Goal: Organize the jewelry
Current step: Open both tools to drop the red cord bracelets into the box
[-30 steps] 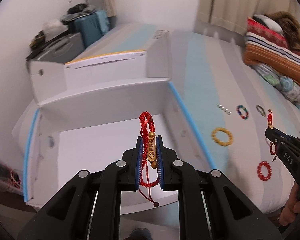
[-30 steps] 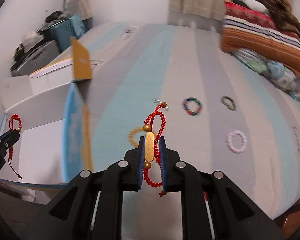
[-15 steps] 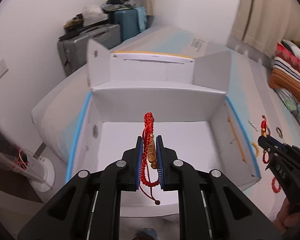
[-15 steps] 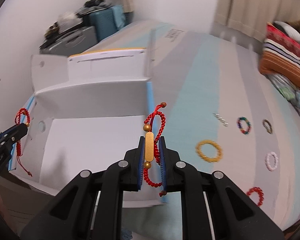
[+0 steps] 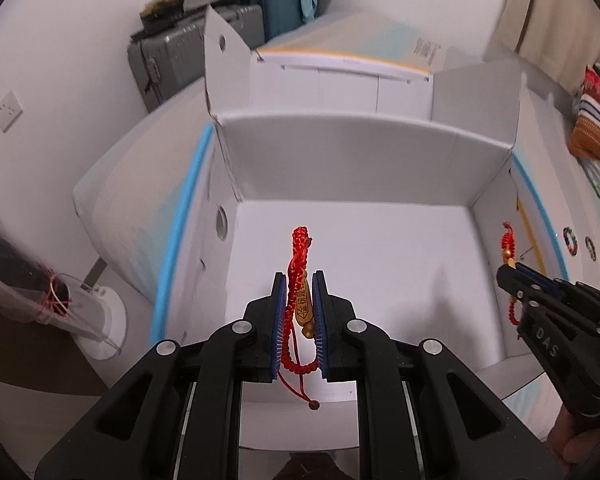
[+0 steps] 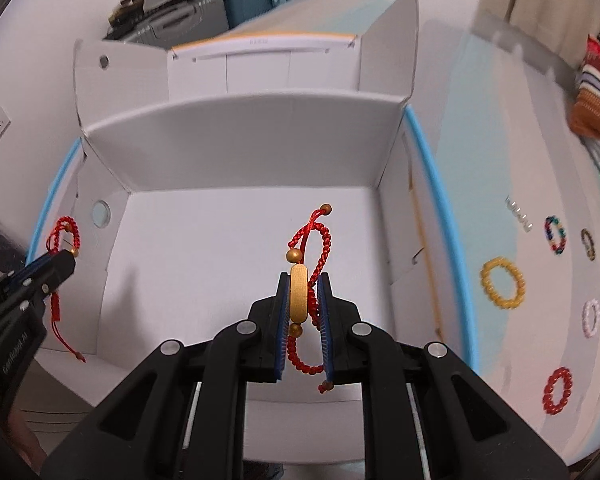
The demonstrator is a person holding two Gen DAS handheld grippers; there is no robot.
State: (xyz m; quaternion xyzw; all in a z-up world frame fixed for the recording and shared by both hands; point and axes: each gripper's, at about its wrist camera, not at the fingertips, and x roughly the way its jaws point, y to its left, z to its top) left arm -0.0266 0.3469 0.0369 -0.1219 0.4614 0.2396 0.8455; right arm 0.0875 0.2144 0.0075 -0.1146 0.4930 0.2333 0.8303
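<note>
My left gripper (image 5: 299,320) is shut on a red cord bracelet with a gold charm (image 5: 300,280), held above the floor of the open white cardboard box (image 5: 340,168). My right gripper (image 6: 304,320) is shut on a second red cord bracelet with a gold bar (image 6: 300,296), also above the box floor (image 6: 220,240). Each gripper shows in the other's view: the right one (image 5: 512,276) at the box's right wall, the left one (image 6: 66,258) at its left wall. The box floor looks bare.
Loose bead bracelets lie on the striped bed right of the box: yellow (image 6: 502,282), white (image 6: 591,317), red (image 6: 558,390), multicolour (image 6: 555,234), dark (image 6: 588,242), and a silver piece (image 6: 518,213). Suitcases (image 5: 196,56) stand behind; folded blankets (image 5: 596,120) lie far right.
Both grippers have swung left from over the bed to above the box interior, each still holding its red bracelet. The box now fills both views.
</note>
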